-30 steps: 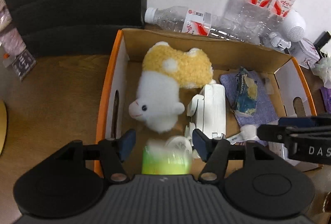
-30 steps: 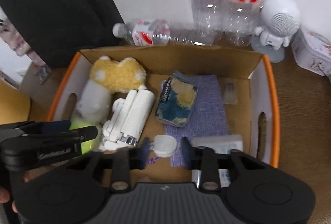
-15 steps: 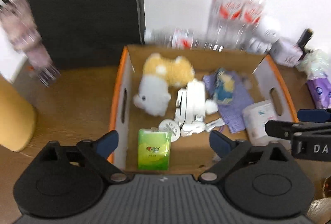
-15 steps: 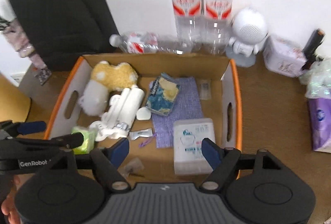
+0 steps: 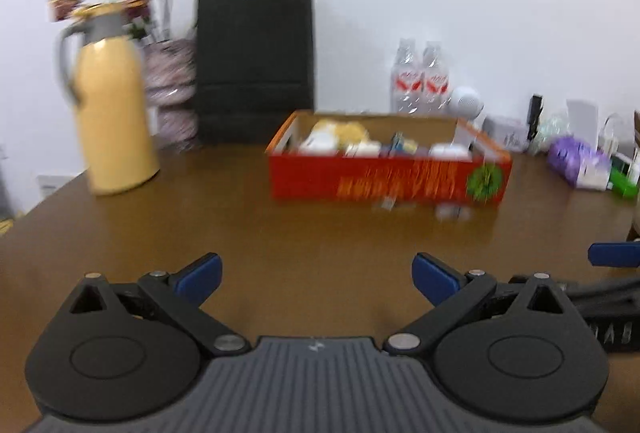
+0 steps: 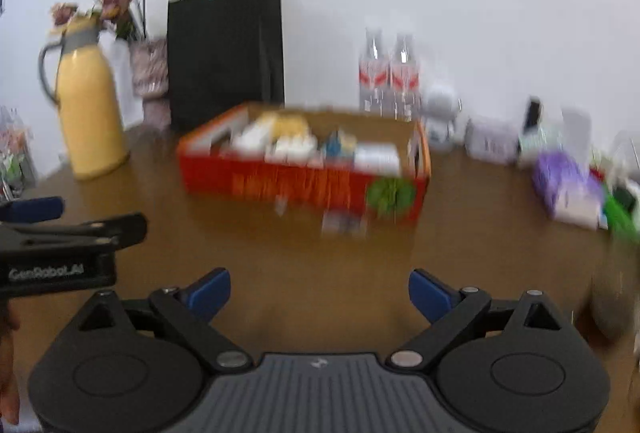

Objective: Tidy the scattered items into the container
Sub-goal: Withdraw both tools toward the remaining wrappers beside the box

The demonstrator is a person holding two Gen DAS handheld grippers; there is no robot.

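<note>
My left gripper [image 5: 316,279] and right gripper [image 6: 319,293] both gape wide over bare table [image 5: 312,233], holding nothing. Farther off sits the filled orange box [image 5: 384,177]. Only my right view shows the left gripper's side.

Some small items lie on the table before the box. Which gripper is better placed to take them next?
Probably the right gripper: the small items lie nearly ahead between its open fingers, while they sit right of centre for the left gripper.
</note>
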